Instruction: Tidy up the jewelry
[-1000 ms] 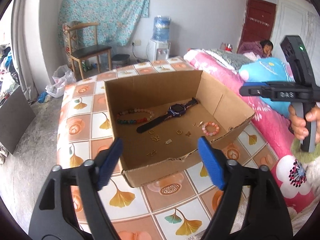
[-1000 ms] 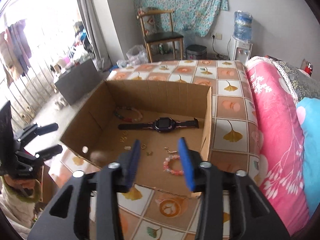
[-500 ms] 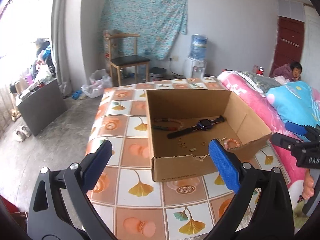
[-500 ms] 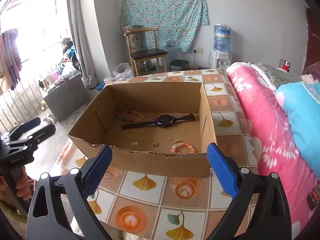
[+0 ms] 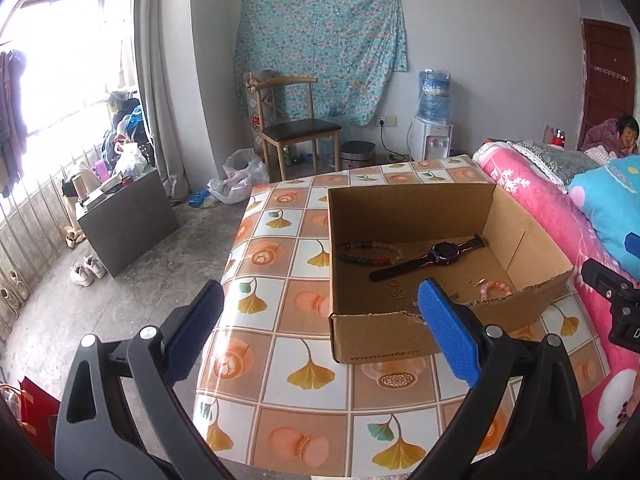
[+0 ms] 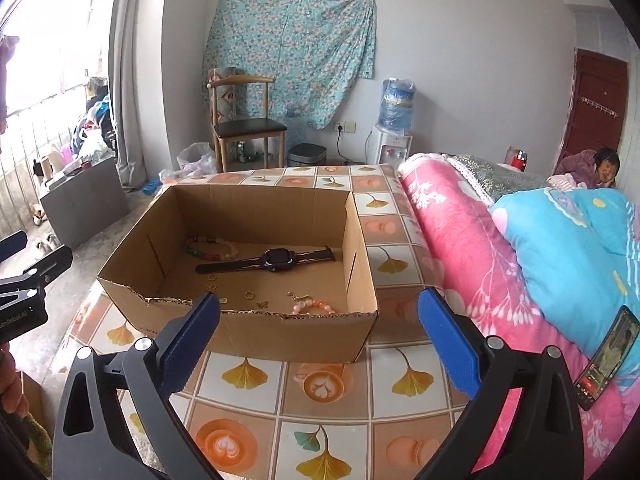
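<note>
1. The left gripper [image 5: 320, 328] hangs over the near left part of the surface [image 5: 280, 396], its jaws spread wide with nothing between them; they have just been opening. I judge it is held off because nothing needs gripping right now.
2. The right gripper [image 6: 320, 332] sits over the near edge of the surface too, jaws likewise wide apart and empty, having just been opening as well. From its view the cardboard box [image 6: 280, 336] lies straight ahead, past the blue pads.
3. Both grippers tilt downward toward the box, apart from it and touching nothing.
4. The jewelry lies loose on the box floor, well beyond either gripper: a dark watch [image 6: 276, 260] stretched across the middle, a multicoloured bead bracelet [image 6: 208, 249] at the far left, a pink bead bracelet [image 6: 314, 307] close behind the near wall toward the right, and small gold rings and charms [image 6: 250, 295] scattered between.
5. My guess is the pieces lie flat and spaced out so each can be seen and picked singly; the open top leaves them reachable from above.
6. The box stands on the tiled surface, beside a pink quilted bed [image 6: 460, 248] on the right, where a phone [image 6: 606, 356] lies.
</note>
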A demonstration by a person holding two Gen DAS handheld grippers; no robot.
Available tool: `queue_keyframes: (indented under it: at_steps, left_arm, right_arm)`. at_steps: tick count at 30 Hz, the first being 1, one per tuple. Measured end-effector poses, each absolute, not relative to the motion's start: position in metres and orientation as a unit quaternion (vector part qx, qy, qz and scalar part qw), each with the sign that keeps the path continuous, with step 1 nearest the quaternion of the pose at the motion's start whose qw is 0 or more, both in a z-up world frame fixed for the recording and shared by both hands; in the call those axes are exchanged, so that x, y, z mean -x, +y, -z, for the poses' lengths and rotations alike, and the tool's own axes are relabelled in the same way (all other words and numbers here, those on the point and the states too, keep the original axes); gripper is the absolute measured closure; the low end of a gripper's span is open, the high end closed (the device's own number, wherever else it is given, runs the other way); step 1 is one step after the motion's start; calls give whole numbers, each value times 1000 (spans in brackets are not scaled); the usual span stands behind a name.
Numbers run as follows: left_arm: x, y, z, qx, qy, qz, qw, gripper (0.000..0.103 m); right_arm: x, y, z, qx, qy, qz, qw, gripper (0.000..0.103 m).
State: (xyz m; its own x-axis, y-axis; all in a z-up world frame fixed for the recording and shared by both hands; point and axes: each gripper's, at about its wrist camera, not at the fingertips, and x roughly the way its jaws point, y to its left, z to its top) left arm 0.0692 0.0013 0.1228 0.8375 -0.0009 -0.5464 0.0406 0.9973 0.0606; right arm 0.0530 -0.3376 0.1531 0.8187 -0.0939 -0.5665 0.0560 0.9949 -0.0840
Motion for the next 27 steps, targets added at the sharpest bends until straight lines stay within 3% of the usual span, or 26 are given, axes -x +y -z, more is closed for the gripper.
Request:
queue_keyframes:
  at_steps: [27]
  left_arm:
    - [-98,-32,-91,-16,394,-19,919,9]
  right_arm:
    - [-86,-344,-119,16,403,33,914,6]
